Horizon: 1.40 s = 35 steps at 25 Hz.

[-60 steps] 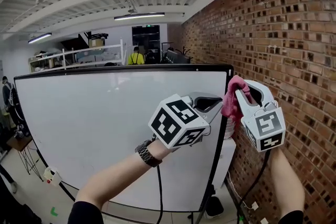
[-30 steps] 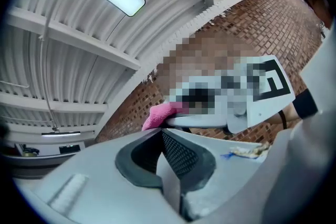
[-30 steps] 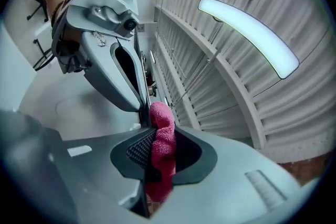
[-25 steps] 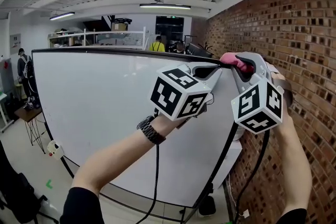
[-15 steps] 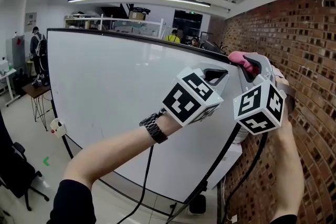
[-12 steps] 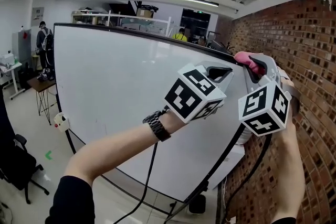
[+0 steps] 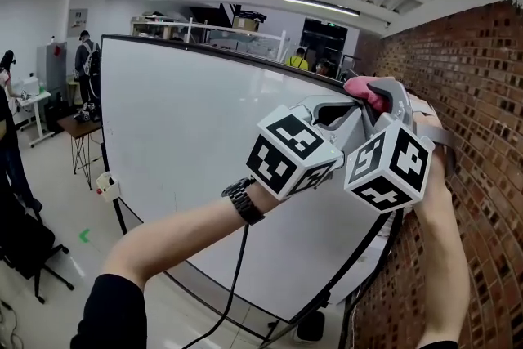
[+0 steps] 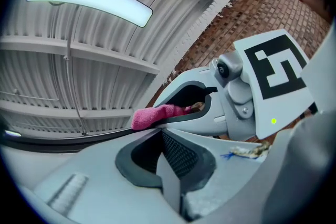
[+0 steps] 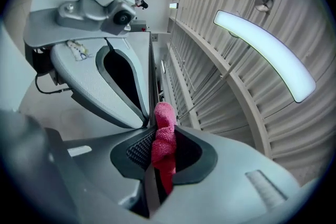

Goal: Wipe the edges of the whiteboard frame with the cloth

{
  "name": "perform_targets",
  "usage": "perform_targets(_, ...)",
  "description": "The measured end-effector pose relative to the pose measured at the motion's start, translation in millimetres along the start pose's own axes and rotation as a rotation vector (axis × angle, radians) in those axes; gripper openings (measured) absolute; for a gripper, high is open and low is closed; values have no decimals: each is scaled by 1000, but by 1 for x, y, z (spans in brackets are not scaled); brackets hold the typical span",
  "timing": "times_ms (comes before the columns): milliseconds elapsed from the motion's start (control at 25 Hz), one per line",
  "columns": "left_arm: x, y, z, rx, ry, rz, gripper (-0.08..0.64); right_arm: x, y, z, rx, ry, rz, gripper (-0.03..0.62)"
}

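My right gripper (image 9: pixel 157 157): fingers clamped on the pink cloth (image 7: pixel 364 89), which sits at the top edge of the whiteboard frame (image 7: pixel 237 55), near its right corner. My left gripper (image 8: pixel 167 162): fingers closed together, empty, just beside the right.

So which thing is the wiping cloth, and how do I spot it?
Find the big whiteboard next to the brick wall, then go to its top corner by the bricks. There the right tongs pinch the cloth: a fuzzy pink rag, the only pink thing among grey and black-and-white gear.
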State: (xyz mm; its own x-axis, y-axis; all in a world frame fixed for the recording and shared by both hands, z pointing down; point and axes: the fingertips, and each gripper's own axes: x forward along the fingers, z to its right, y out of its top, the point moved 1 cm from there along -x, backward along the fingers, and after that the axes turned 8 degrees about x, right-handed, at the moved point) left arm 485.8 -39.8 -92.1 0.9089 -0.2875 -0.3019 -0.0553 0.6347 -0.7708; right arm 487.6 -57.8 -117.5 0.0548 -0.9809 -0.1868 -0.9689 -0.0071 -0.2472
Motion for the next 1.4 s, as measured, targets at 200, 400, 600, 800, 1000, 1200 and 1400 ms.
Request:
perform_targets(200, -24, 4, -12, 28, 34, -19, 2, 6, 25, -8, 34, 39, 32, 72)
perform_targets(400, -65, -4, -30, 32, 57, -35, 2, 12, 67, -27, 34, 52, 52, 72)
perform_targets(600, -71, -22, -67, -11, 84, -41, 2, 48, 87, -33, 54, 86, 77, 74)
perform_targets(800, -115, -34, -97, -37, 113, -41, 2, 66, 136, -56, 56, 119, 76, 74)
perform_targets(1000, -153, -37, -124, -35, 115, -39, 2, 89, 169, -67, 88, 148, 81, 73)
perform_targets(1200, -187, -53, -154, -30, 128, -64, 2, 106, 196, -77, 133, 183, 65, 72)
perform_targets(1400, -220, -71, -177, -72, 145, -79, 2, 119, 221, -87, 104, 159, 75, 72)
